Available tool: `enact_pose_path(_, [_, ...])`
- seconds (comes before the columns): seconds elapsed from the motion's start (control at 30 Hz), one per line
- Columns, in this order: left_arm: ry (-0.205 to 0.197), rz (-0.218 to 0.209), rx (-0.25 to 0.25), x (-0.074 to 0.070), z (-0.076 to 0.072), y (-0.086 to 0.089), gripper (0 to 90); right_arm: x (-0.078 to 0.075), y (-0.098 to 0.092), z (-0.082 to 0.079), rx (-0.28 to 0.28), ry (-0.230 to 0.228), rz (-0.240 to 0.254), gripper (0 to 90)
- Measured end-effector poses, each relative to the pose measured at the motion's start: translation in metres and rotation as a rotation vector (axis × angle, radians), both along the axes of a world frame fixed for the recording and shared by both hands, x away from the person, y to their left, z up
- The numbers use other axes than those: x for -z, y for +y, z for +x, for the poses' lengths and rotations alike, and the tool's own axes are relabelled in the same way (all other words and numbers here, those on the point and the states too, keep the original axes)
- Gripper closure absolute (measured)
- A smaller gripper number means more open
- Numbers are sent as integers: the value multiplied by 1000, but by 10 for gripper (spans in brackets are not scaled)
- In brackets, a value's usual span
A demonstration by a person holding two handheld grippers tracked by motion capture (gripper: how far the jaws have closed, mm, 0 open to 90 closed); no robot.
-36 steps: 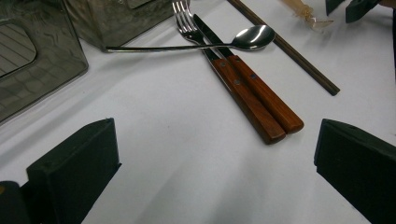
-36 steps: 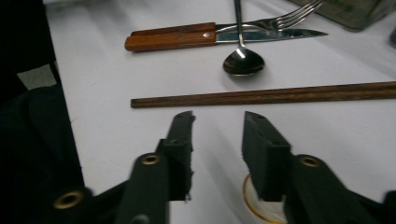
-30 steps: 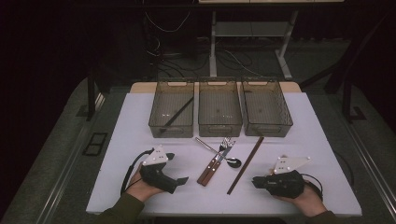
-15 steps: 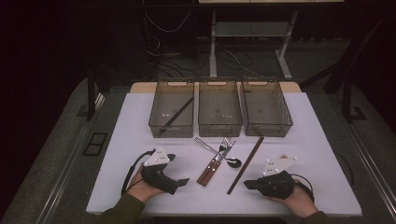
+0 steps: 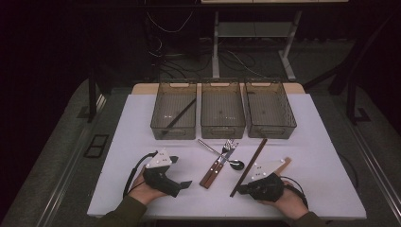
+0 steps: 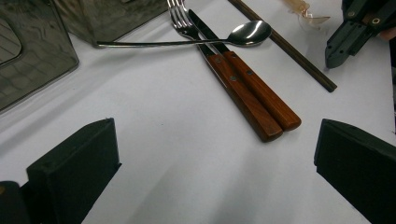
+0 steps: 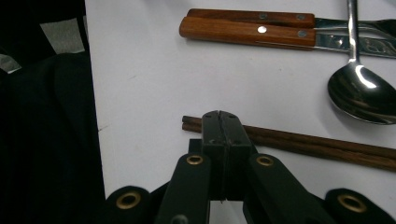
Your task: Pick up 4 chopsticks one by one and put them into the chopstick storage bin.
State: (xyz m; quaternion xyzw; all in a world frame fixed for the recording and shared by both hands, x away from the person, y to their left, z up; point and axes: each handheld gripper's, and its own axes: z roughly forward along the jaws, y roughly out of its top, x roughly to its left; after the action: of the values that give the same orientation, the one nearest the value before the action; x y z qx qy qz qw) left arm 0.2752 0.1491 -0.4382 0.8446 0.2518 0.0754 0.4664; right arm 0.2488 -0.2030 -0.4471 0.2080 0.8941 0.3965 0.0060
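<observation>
The right gripper [image 7: 220, 116], jaws pressed together, rests over the end of 2 chopsticks [image 7: 303, 144]; the left gripper [image 6: 215, 177] sits spread wide.

Three mesh bins [image 5: 222, 116] in row; fork [image 6: 180, 21], knife [image 6: 243, 70], spoon [image 6: 247, 32] mid-table

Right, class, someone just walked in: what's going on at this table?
A person holds a hand-held gripper in each hand over cutlery laid in front of three bins. The right hand-held gripper is shut, its tips at the near end of the chopsticks. The left hand-held gripper is open, holding nothing, pointing at the knife and fork and the spoon.
</observation>
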Motion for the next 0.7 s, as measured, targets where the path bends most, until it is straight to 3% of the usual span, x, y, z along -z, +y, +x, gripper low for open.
enact_pose_path(0.7, [5,-3,2,0,-1,0,0,4,17,3,-19,1,-13,899])
